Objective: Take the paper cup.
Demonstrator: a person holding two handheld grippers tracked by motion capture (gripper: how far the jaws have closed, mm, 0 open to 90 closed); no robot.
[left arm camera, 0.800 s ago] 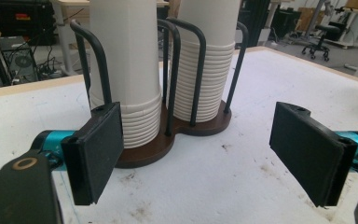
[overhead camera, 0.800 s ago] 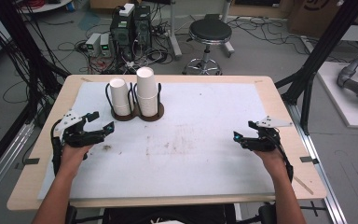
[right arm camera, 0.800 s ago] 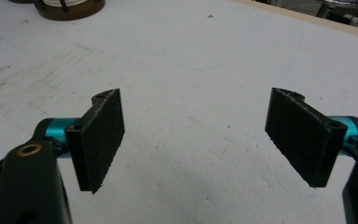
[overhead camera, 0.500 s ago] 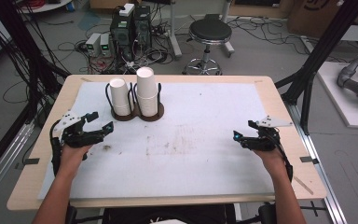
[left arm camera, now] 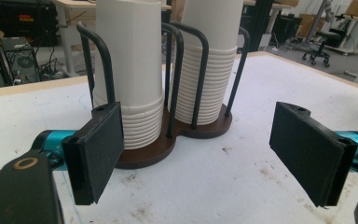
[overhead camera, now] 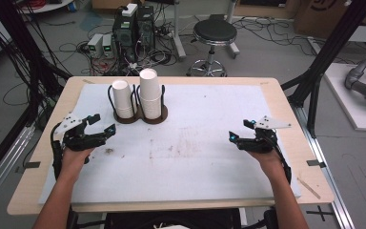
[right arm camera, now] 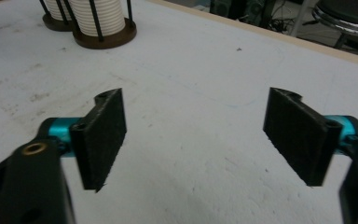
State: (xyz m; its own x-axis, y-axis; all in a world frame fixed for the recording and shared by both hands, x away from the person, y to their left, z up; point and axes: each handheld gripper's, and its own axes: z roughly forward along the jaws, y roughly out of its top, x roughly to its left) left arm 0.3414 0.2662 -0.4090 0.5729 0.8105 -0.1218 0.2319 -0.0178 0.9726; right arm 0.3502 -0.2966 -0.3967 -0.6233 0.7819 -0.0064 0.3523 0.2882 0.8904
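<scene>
Two stacks of white paper cups [overhead camera: 122, 98] [overhead camera: 150, 90] stand in a dark brown holder [overhead camera: 141, 116] with black wire loops, at the back left of the table. My left gripper [overhead camera: 102, 124] hovers open just in front and to the left of the holder, pointing at it; the cup stacks [left arm camera: 129, 70] [left arm camera: 212, 60] rise close ahead between its pads [left arm camera: 98, 149]. My right gripper [overhead camera: 238, 132] is open at the right side of the table, aimed left, nothing between its pads [right arm camera: 103, 135]. The holder [right arm camera: 103, 39] shows far off at its top left.
A white, stained mat [overhead camera: 186, 143] covers most of the wooden table [overhead camera: 276, 90]. Beyond the far edge are a black stool [overhead camera: 214, 33], computer boxes [overhead camera: 133, 24] and cables on the floor. Black frame posts [overhead camera: 324, 52] stand at the right.
</scene>
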